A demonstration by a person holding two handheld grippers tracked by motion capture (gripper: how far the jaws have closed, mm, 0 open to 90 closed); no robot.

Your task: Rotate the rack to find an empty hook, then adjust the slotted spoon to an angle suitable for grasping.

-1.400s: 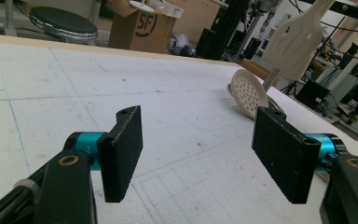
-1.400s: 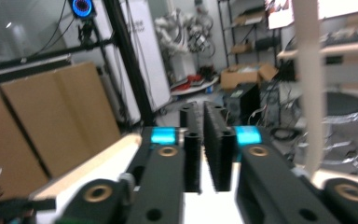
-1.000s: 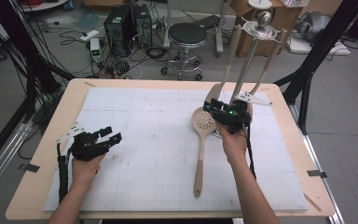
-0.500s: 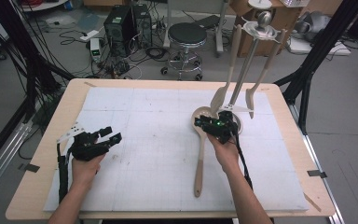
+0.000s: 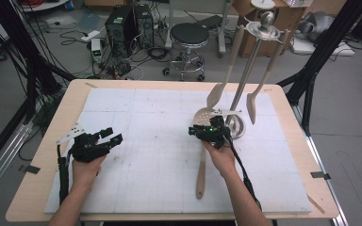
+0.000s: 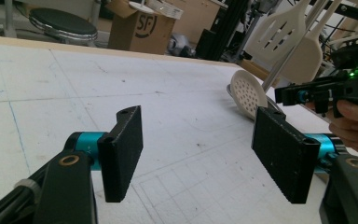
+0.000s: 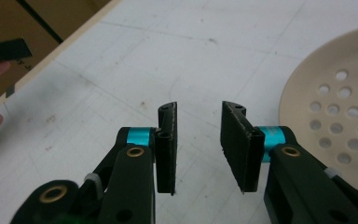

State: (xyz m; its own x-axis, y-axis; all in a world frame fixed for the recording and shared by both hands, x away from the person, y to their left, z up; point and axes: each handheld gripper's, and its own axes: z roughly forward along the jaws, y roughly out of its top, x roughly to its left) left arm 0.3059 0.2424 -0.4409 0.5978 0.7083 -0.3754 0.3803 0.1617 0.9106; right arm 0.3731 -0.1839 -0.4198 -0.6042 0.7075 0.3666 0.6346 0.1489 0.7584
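High view showed the right tongs (image 5: 199, 131) low over the slotted spoon (image 5: 207, 123) lying on the tabletop (image 5: 136, 113) beside the utensil rack (image 5: 245, 84), jaws just narrowing with nothing between them, left tongs (image 5: 111, 135) spread and idle; next move likely needed shifting onto the handle before pinching.

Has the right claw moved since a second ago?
Yes. In the high view the right claw has come left and down from beside the rack's post onto the skimmer's neck, its jaws closing with nothing between them.
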